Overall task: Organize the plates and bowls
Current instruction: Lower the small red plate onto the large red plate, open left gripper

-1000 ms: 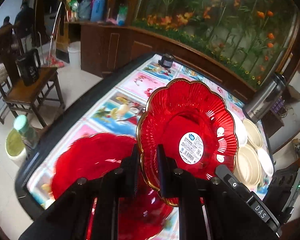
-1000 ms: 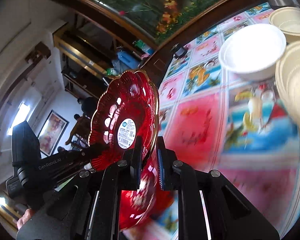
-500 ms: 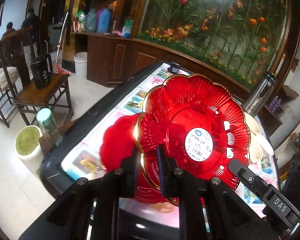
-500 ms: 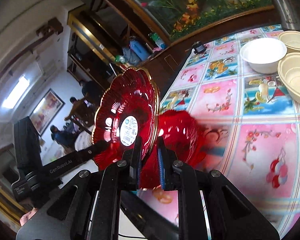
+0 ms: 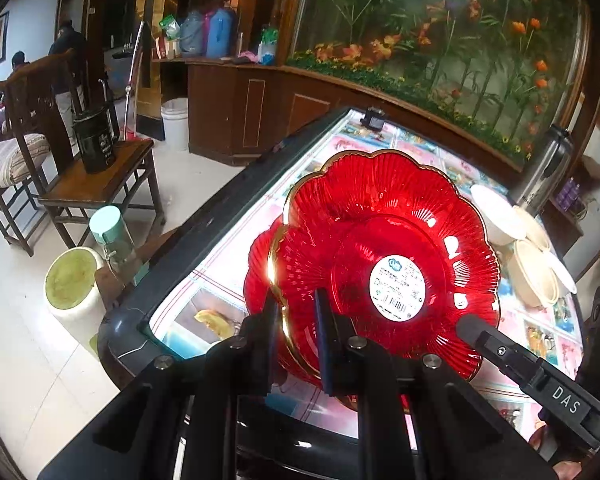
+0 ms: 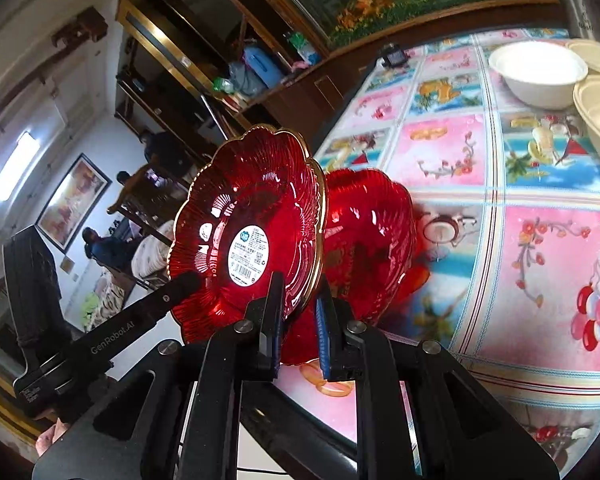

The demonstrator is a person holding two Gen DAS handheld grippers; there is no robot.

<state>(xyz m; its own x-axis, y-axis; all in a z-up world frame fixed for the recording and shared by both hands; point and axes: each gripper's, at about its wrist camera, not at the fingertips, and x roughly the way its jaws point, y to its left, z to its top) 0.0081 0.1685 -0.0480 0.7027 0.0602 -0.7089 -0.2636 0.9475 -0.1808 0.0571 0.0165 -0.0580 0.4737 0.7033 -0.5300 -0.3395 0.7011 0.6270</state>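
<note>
A red glass plate with a gold rim and a white sticker [image 5: 384, 252] [image 6: 244, 224] hangs tilted on edge, its underside toward both cameras. My left gripper [image 5: 296, 320] is shut on its lower left rim, and its finger [image 6: 172, 292] shows in the right wrist view. My right gripper [image 6: 298, 304] is shut on the rim further along, and its finger [image 5: 500, 348] shows in the left wrist view. A second red plate [image 5: 258, 272] [image 6: 368, 236] lies on the table just behind the held one, near the table's front corner.
The table has a picture cloth [image 6: 540, 264] and a dark raised edge [image 5: 204, 232]. A white bowl [image 6: 538, 72] and cream bowls [image 5: 534, 276] stand at the far right beside a steel flask [image 5: 548, 168]. A chair with a black kettle [image 5: 96, 144] stands left of the table.
Both grippers have carried the held plate toward the table's near corner. The plate on the table, earlier off to the lower left, now sits right behind the held one.
</note>
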